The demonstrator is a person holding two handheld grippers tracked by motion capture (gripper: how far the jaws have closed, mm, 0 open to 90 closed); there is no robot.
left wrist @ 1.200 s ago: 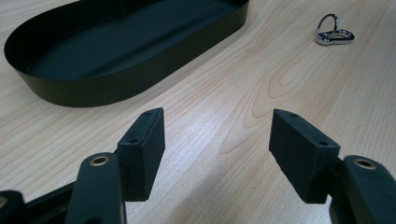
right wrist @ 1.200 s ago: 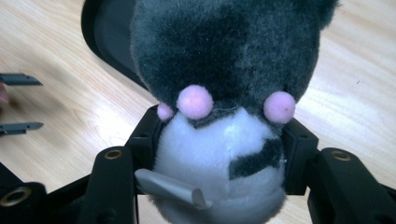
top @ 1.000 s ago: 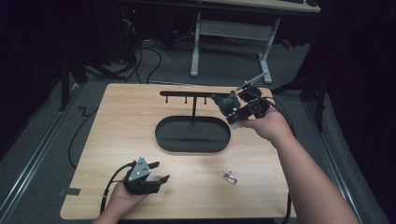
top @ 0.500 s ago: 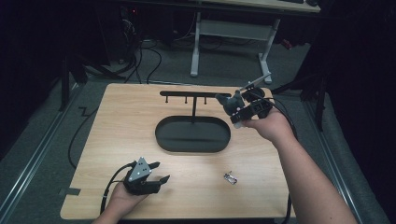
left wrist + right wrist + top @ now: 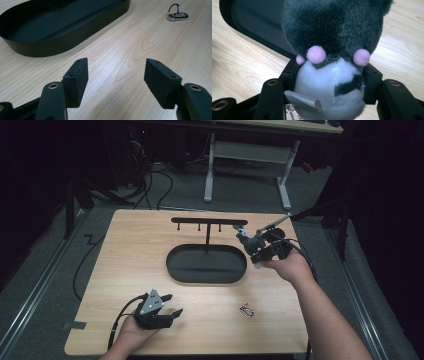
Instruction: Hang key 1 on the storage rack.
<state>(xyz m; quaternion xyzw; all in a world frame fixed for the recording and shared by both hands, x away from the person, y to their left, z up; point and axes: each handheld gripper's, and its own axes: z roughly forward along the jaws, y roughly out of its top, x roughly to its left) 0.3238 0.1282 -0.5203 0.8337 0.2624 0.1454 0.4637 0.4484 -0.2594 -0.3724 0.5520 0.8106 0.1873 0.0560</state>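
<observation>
We see right gripper (image 5: 329, 82) clamping plush toy (image 5: 332, 50) between jaws, black tray (image 5: 254, 22) just beyond. Left gripper (image 5: 116, 77) spread wide, nothing held; metal ring (image 5: 177, 13) far ahead.

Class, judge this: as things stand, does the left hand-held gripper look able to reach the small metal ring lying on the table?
Probably yes. The left hand-held gripper is open and empty, and only bare table lies between it and the metal ring. The black tray sits off to one side.
</observation>
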